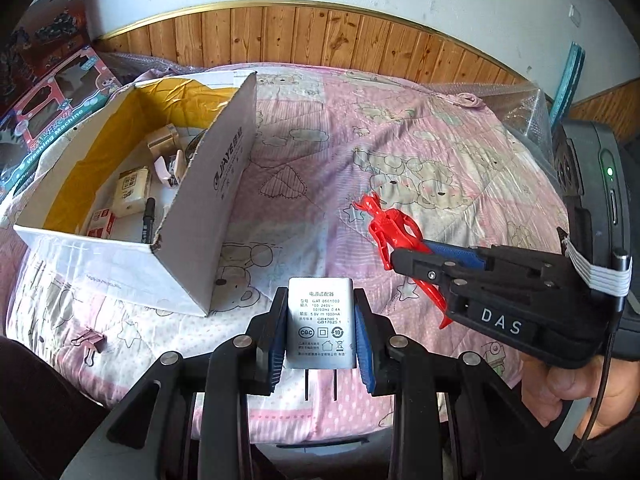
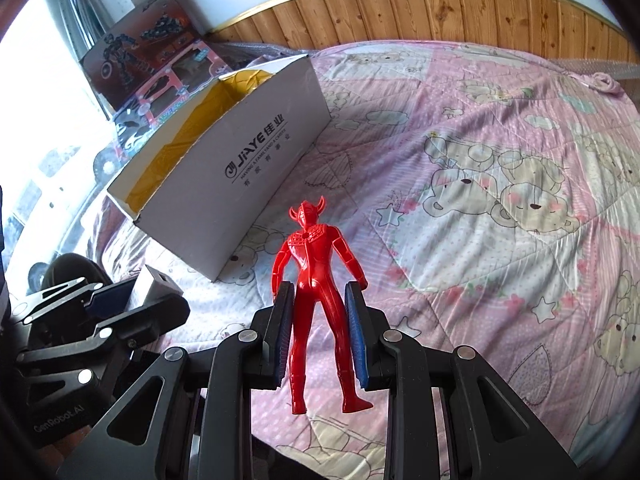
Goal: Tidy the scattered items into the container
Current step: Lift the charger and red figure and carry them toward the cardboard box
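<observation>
Between the left gripper (image 1: 320, 328) jaws, a charger (image 1: 320, 322); right gripper (image 2: 318, 336) clamps a red figure (image 2: 316, 280); both likely go next into the box (image 1: 208, 200) ahead-left.

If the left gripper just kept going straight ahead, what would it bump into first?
Probably the bedspread; the left gripper, clamping the charger, points past the cardboard box's right wall. Depth is uncertain.

Glossy red plastic figure (image 2: 316, 300); matt grey plastic charger (image 1: 321, 322) with metal prongs; smooth white cardboard box (image 2: 256, 152); soft quilted cotton bedspread (image 2: 500, 240); varnished wood panelling (image 1: 320, 36).
</observation>
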Motion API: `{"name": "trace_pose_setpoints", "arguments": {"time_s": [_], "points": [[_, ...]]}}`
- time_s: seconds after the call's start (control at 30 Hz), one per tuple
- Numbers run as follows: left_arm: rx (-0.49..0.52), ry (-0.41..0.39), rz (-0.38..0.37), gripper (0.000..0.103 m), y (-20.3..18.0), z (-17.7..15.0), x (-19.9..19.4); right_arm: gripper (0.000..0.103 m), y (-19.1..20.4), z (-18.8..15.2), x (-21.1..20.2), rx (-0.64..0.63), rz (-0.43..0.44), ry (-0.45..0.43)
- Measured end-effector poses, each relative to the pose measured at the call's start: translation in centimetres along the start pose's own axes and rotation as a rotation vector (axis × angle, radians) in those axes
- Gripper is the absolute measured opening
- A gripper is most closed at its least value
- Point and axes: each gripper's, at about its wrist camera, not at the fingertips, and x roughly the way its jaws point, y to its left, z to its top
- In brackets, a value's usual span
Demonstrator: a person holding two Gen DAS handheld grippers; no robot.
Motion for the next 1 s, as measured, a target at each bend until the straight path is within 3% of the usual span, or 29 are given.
{"name": "trace_pose_setpoints", "arguments": {"time_s": [0.47,1.0], "points": [[-0.068,-0.072,-0.004,0.031,3.4,0.0,-4.1,0.027,5.9,-0.7,-1.9,-0.039,0.085,-0.031],[-0.177,-0.135,0.019,0.031,9.8,0.9,-7.5,0.027,11.9,1.7,-2.2,-0.111,0.15,-0.058]]}}
